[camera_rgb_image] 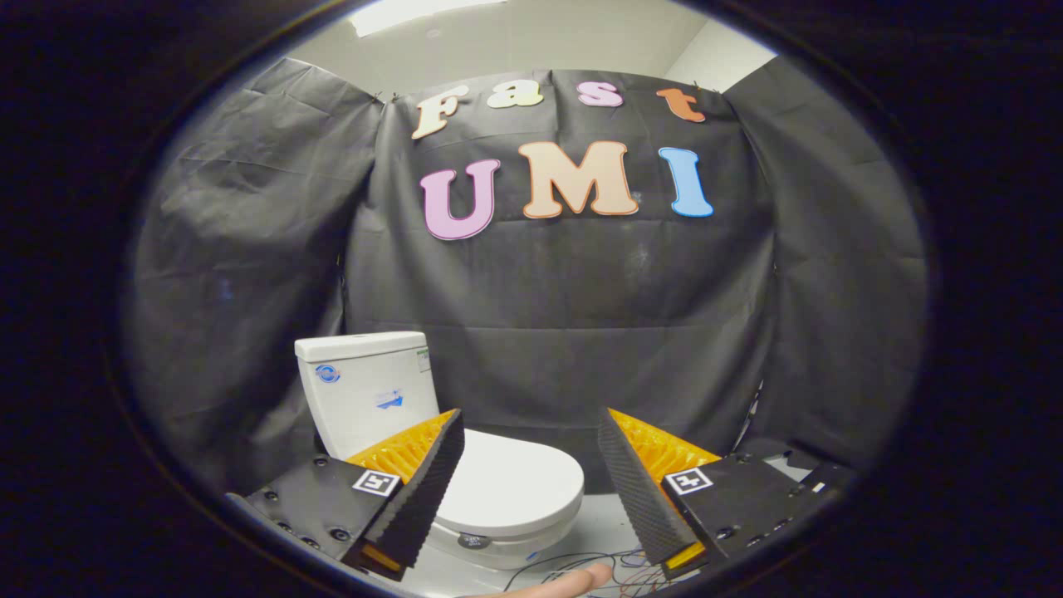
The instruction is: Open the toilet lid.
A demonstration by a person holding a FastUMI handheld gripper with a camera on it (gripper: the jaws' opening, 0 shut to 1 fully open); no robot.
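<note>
Toilet lid point(515, 486) glossy, smooth; wall cloth point(581, 282) matt, creased.

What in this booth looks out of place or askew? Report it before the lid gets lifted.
Loose wires lie tangled on the floor just ahead of the open claw, beside the toilet's base, with a fingertip near them. Otherwise nothing stands out: the lid is down and level, the tank upright.

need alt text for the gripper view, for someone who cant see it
A white toilet with its lid shut sits just ahead of the open gripper, partly behind the left finger, its tank against the black cloth wall. A fingertip and thin wires lie on the floor between the fingers.
</note>
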